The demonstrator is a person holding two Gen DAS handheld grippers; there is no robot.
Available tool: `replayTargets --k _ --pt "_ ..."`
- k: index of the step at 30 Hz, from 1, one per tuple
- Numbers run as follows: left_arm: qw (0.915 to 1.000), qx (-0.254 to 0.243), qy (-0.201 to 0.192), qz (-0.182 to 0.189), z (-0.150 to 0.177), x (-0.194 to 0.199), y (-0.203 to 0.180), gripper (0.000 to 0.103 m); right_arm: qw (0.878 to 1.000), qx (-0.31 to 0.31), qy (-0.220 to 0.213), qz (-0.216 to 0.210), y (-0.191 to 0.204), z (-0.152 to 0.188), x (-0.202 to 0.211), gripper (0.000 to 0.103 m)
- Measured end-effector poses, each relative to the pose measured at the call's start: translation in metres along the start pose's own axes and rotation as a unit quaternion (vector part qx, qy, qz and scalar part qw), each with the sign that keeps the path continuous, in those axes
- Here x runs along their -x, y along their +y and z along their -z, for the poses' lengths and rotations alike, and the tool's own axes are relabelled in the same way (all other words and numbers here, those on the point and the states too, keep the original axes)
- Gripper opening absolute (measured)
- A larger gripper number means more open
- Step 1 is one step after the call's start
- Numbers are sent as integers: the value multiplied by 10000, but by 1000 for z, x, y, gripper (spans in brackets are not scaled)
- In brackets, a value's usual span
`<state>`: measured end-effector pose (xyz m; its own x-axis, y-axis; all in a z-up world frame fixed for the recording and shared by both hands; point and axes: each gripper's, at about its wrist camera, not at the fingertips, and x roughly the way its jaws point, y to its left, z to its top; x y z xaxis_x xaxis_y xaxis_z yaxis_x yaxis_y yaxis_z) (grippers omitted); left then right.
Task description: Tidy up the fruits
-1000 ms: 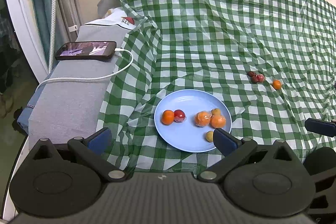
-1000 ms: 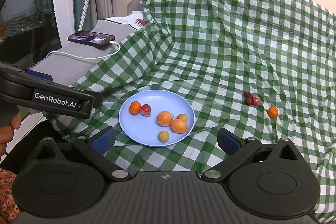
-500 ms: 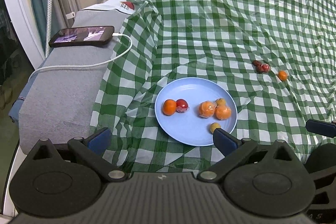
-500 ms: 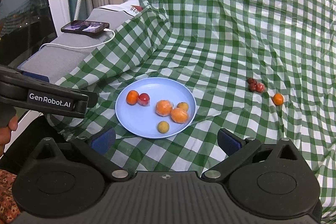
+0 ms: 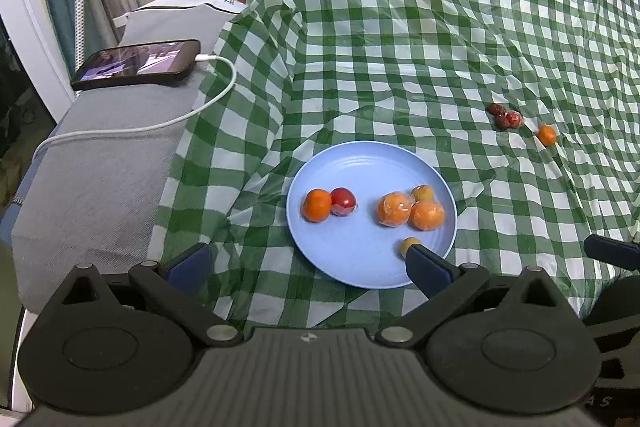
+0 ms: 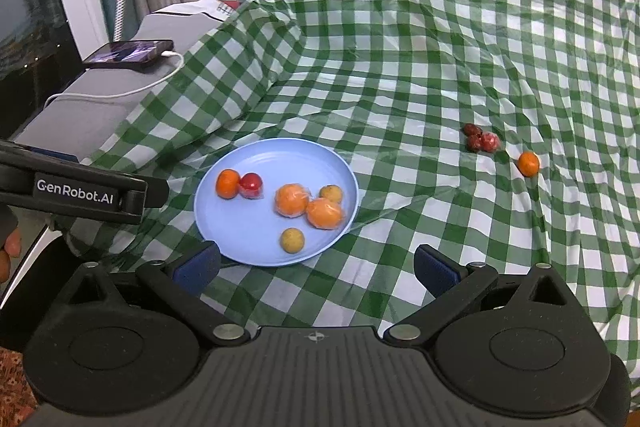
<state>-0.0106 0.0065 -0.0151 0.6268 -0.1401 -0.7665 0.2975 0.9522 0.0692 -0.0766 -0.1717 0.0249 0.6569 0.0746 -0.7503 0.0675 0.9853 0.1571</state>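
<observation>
A light blue plate (image 5: 360,163) (image 6: 256,155) lies on the green checked cloth and holds several fruits: oranges, a red one (image 5: 343,200) (image 6: 251,183) and small yellow ones (image 6: 291,240). Off the plate to the right lie a cluster of dark red fruits (image 5: 505,116) (image 6: 481,141) and a small orange (image 5: 547,135) (image 6: 528,163). My left gripper (image 5: 308,269) is open and empty at the plate's near edge. My right gripper (image 6: 316,269) is open and empty just before the plate.
A phone (image 5: 138,64) (image 6: 130,53) with a white charging cable (image 5: 160,123) lies on a grey cushion at the left. A curtain and white frame stand further left. The checked cloth (image 5: 440,27) rises toward the back.
Both grippers have moved forward toward the plate; the plate and loose fruits look nearer and higher in both views. No fruit has moved.
</observation>
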Motion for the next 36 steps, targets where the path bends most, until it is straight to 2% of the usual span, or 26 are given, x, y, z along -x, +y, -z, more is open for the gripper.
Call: replayTargets --k 5,14,36 --pt "10000 -57 17 78 -8 -4 -8 103 9999 -85 30 54 -6 -3 -5 102" --pt "9996 -48 -185 228 -14 4 -8 103 9997 -38 -53 224 -1 -9 -1 102" --pt "9982 143 -556 180 7 45 10 103 9968 245 -614 446 21 -2 50 102"
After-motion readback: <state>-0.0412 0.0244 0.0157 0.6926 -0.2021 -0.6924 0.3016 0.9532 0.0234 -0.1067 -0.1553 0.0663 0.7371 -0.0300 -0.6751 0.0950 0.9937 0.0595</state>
